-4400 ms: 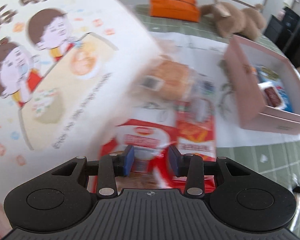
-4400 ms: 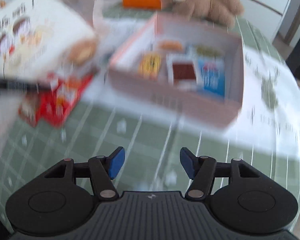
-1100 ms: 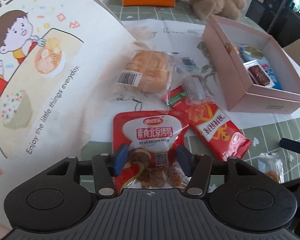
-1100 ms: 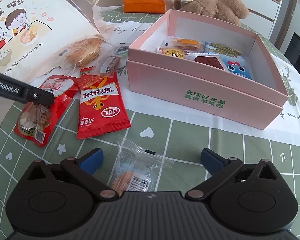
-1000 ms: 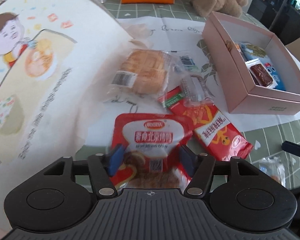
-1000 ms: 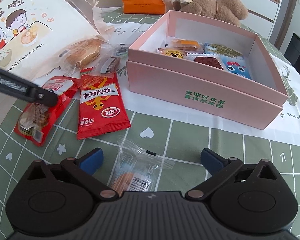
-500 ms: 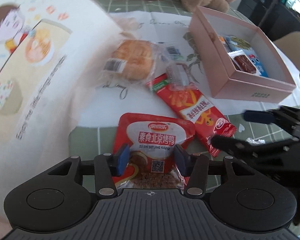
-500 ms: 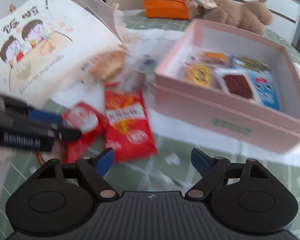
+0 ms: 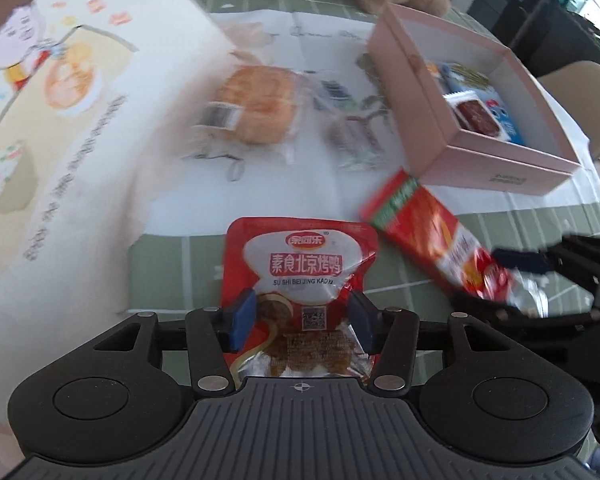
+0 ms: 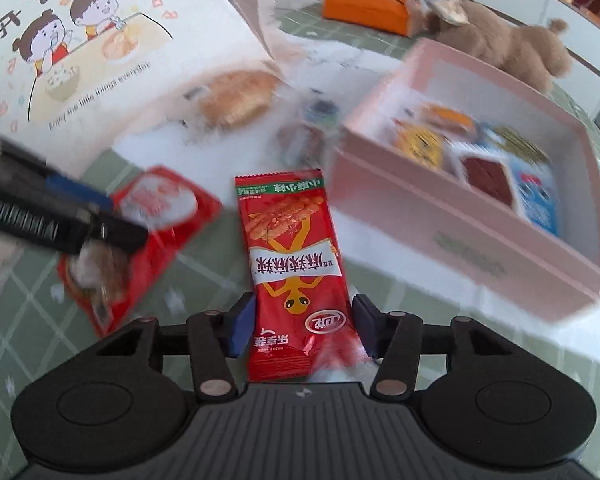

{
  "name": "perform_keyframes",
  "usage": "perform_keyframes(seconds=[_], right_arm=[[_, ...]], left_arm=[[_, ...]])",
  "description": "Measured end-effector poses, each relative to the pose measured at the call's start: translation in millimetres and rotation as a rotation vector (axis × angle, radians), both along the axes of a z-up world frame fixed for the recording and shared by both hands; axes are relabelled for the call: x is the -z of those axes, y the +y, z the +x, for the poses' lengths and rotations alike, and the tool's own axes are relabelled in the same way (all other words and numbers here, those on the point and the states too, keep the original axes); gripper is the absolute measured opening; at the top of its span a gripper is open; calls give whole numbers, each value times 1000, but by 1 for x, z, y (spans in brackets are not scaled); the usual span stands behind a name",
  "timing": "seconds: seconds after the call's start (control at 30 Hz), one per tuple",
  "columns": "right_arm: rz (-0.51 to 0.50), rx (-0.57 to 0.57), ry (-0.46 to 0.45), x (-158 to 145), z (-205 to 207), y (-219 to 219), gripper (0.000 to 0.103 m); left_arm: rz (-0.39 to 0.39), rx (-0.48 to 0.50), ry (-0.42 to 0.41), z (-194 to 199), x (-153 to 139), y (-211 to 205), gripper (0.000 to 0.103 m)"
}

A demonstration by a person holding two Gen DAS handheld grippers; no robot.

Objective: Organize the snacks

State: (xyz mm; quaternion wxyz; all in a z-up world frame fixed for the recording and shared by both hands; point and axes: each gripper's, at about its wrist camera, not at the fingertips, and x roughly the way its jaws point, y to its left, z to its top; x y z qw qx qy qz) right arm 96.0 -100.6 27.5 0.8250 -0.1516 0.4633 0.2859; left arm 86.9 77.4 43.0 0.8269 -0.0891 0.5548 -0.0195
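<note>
Both lifted off the table since a second ago: left tool [image 9: 300,322] clamping red roast-duck snack pouch [image 9: 300,280], right tool [image 10: 300,320], jaws just narrowed, gripping long red snack packet [image 10: 292,264]; open pink cardboard box [image 10: 440,216] next.

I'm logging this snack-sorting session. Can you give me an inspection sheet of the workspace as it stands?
Surface: green checked tablecloth with a white printed sheet over it.
Job's things: open pink cardboard box holding several snacks; red roast-duck snack pouch; long red snack packet; clear-wrapped bun.
Clutter: cartoon-printed bag, orange pouch, brown plush toy.
Grippers: left gripper jaws closed on the roast-duck pouch; right gripper jaws, just closing, around the long red packet.
Cables: nothing seen.
Surroundings: chair, white cabinets.
</note>
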Motion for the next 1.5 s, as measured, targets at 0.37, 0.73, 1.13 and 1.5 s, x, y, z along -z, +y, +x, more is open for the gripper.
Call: perform_keyframes(seconds=[0.37,0.73,1.13,1.5], right_arm=[[-28,178,27,-4,-18,-88,55],[140,328,249,-32,-51,-161,62],[336,422,425,-3,-76,-157,18],[155,328,182,-7,-25,-69,17]], left_arm=[[39,109,-1,14,5,-37,62],[-33,221,2,27,6,-100,60],[-31,312,-1,25,5,-138,56],[136,221,-39,9,-19,-83,45]])
